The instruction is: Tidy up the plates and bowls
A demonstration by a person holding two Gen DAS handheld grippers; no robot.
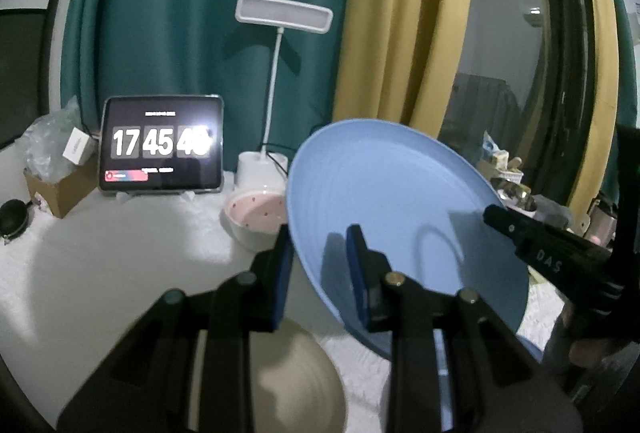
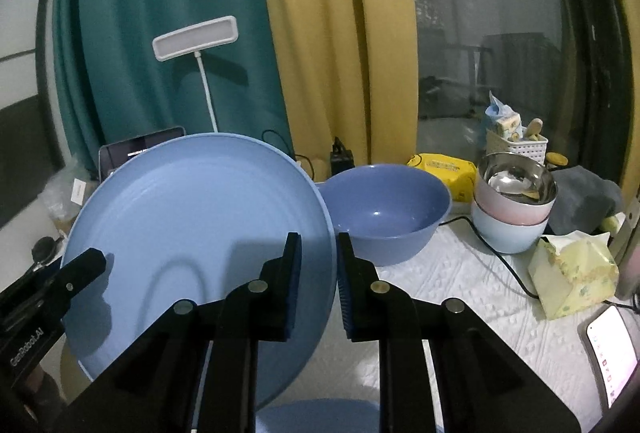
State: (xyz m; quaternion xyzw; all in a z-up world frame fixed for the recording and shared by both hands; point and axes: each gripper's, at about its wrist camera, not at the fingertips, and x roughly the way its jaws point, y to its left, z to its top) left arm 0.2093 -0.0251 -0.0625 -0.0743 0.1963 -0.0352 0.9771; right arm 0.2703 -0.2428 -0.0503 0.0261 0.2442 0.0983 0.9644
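Left wrist view: my left gripper pinches the blue plate at its 8 o'clock rim; my right gripper enters from 3 o'clock. Right wrist view: my right gripper clamps the same tilted plate at its 4 o'clock edge, raised off the surface; blue bowl lies at 1 o'clock.

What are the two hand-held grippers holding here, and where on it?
Both clamp the blue plate by opposite edges of its rim: left hand-held gripper, right hand-held gripper.
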